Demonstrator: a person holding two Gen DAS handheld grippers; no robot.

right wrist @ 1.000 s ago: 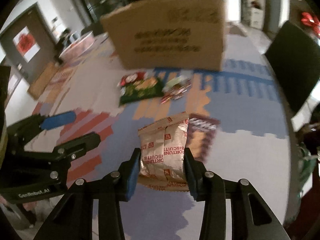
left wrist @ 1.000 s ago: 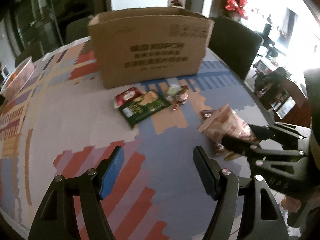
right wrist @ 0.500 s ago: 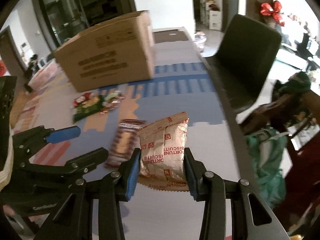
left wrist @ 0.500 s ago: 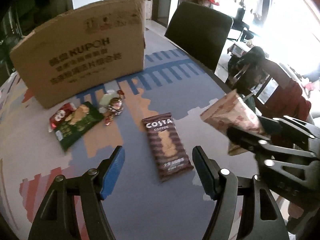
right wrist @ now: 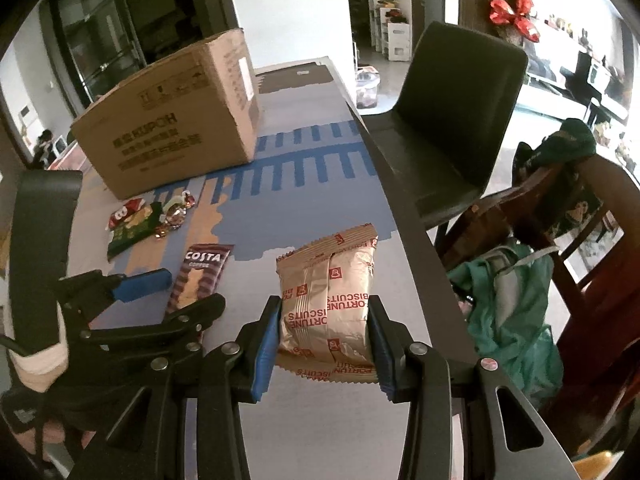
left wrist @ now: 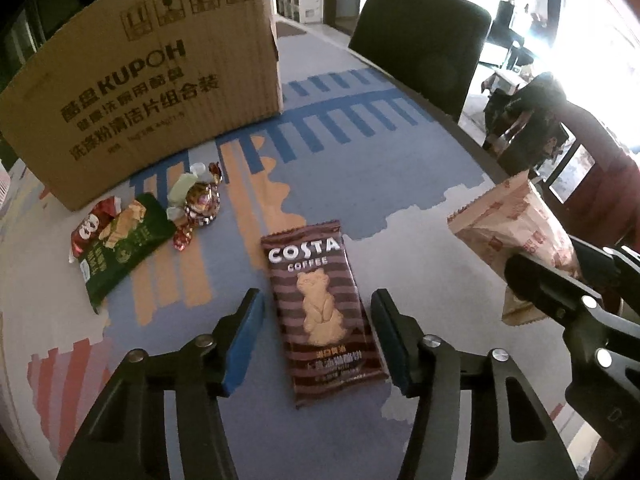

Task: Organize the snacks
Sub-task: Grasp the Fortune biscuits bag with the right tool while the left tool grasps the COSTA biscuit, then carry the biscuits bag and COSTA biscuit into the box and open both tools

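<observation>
A brown Costa Coffee packet (left wrist: 322,312) lies flat on the patterned tablecloth (left wrist: 400,208). My left gripper (left wrist: 318,330) straddles the packet, its jaws closing, with a gap still showing on each side of it. From the right wrist view the same packet (right wrist: 200,276) sits under the left gripper (right wrist: 168,292). My right gripper (right wrist: 324,340) is shut on a tan fortune biscuits bag (right wrist: 326,296), held above the table near its right edge. That bag (left wrist: 516,228) also shows at the right of the left wrist view.
A large cardboard box (left wrist: 140,80) stands at the back of the table. In front of it lie a green snack packet (left wrist: 120,248), a red packet (left wrist: 90,228) and several wrapped candies (left wrist: 200,204). A dark chair (right wrist: 452,120) stands beyond the table's right edge.
The left gripper came forward and down over the Costa packet and its jaws narrowed around it. The right gripper swung right with the biscuits bag still gripped.
</observation>
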